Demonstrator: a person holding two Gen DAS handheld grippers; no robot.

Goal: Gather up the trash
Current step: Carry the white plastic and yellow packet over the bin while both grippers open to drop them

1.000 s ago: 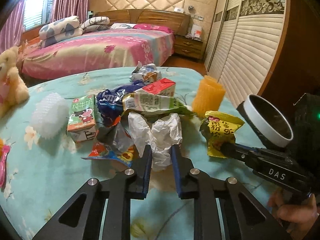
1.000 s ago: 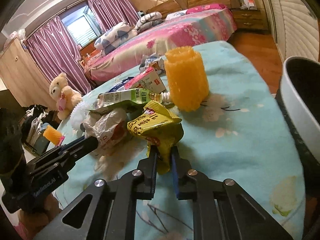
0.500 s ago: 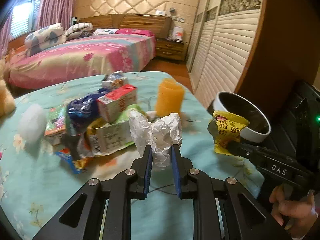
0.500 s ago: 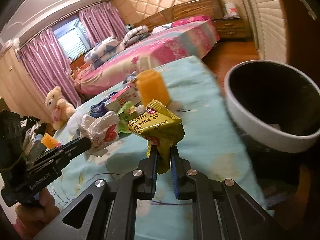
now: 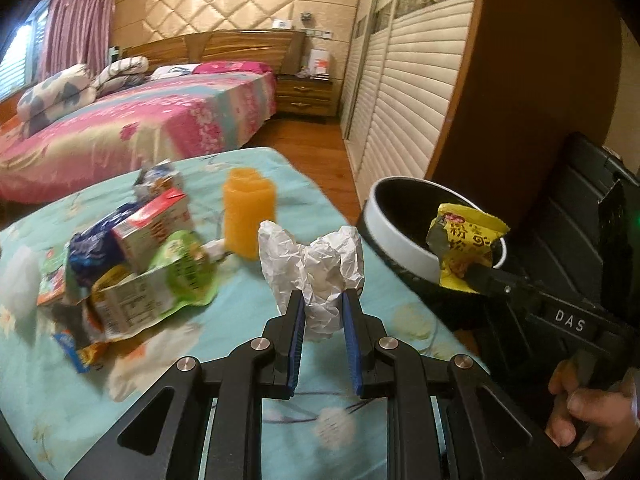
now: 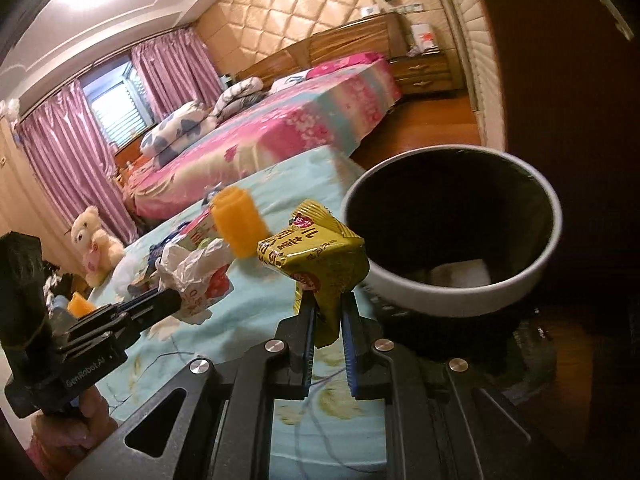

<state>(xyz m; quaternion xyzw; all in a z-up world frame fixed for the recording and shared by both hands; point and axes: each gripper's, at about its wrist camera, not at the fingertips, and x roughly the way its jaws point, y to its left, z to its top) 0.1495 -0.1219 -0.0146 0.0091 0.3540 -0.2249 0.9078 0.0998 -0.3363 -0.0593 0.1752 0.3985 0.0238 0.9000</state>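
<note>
On my left wrist view, the left gripper [image 5: 322, 312] sits at lower centre with its blue pads pinched on a crumpled white wrapper [image 5: 314, 268] — the jaws are narrow, pressed into the paper, which stands up above the fingertips. At the right of that frame I see the right gripper [image 5: 474, 276] reaching in from the lower right, a hand [image 5: 588, 412] on its grip, its tips clamped on a yellow snack packet [image 5: 464, 248]. The packet shows in front of the near rim of the white-rimmed bin [image 5: 400, 240], whose inside is black.

On my right wrist view the same yellow packet rises from between the closed jaws at centre frame, just left of the bin's rim, with the bin filling the right half. A pale scrap [image 6: 460, 274] lies at the bin's bottom.

The rest of the trash is still on the teal floral cloth [image 5: 248, 320], left of centre in the left view: a red-and-white carton [image 5: 156, 220], a green-and-white pouch [image 5: 160, 284], a dark blue wrapper [image 5: 94, 244] and other bits I can't make out through the blur. An orange ribbed cylinder [image 5: 249, 216] stands upright just beyond the white wrapper. A teddy bear [image 6: 94, 244] sits at the left edge of the right view — a pink bed [image 5: 132, 128] lies behind it all.
</note>
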